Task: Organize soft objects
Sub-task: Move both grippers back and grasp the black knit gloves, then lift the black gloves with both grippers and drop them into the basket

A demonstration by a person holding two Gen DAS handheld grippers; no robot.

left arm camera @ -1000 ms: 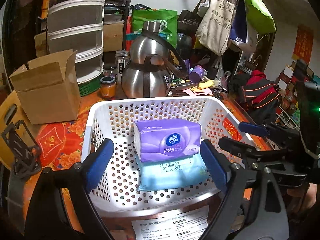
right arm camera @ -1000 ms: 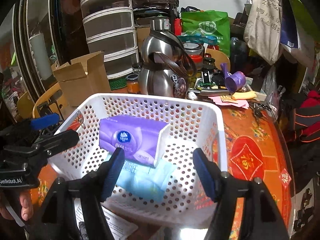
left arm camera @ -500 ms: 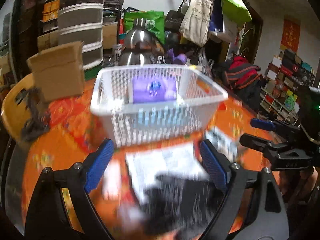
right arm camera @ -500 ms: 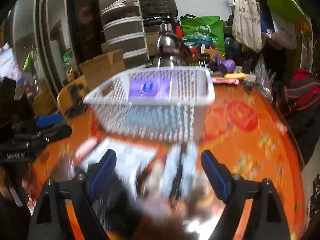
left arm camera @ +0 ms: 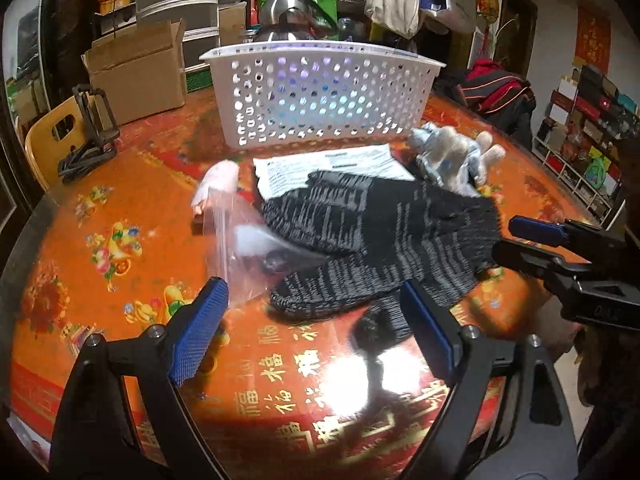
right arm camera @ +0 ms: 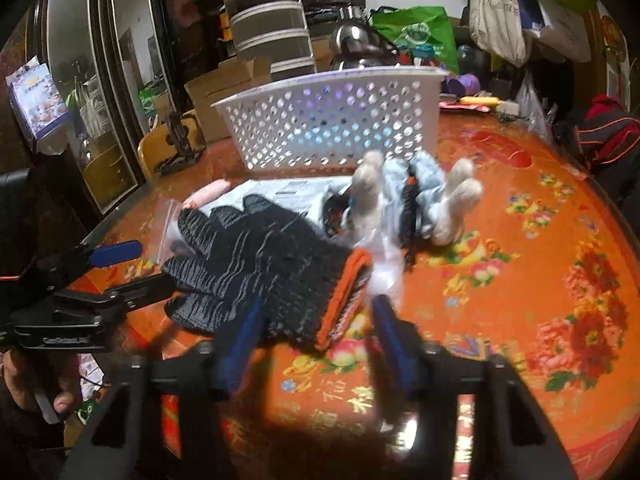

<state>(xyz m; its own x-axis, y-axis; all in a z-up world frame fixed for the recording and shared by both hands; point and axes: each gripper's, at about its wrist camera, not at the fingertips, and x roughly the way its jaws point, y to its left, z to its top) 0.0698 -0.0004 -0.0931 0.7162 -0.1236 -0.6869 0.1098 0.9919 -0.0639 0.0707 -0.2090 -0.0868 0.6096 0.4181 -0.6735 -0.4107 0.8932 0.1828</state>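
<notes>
Black knit gloves (left arm camera: 380, 236) with an orange cuff (right arm camera: 344, 300) lie on the red patterned table, in front of a white perforated basket (left arm camera: 320, 92). The basket shows purple and blue packs through its holes. Light blue and white gloves (left arm camera: 452, 156) lie to the right, also in the right wrist view (right arm camera: 420, 192). My left gripper (left arm camera: 316, 328) is open, low over the table just before the black gloves' fingers. My right gripper (right arm camera: 316, 340) is open with its jaws either side of the orange cuff (right arm camera: 344, 300).
A printed paper sheet (left arm camera: 332, 164) and a clear zip bag (left arm camera: 240, 240) lie under and beside the black gloves. A cardboard box (left arm camera: 136, 68), a black phone stand (left arm camera: 88, 128) and a steel kettle (left arm camera: 288, 12) stand behind. The table's edge curves at the right.
Both grippers have drawn back from over the basket and dropped low to the table. The gloves, hidden a second ago, are now in front. The right jaws stand closer together than before.
</notes>
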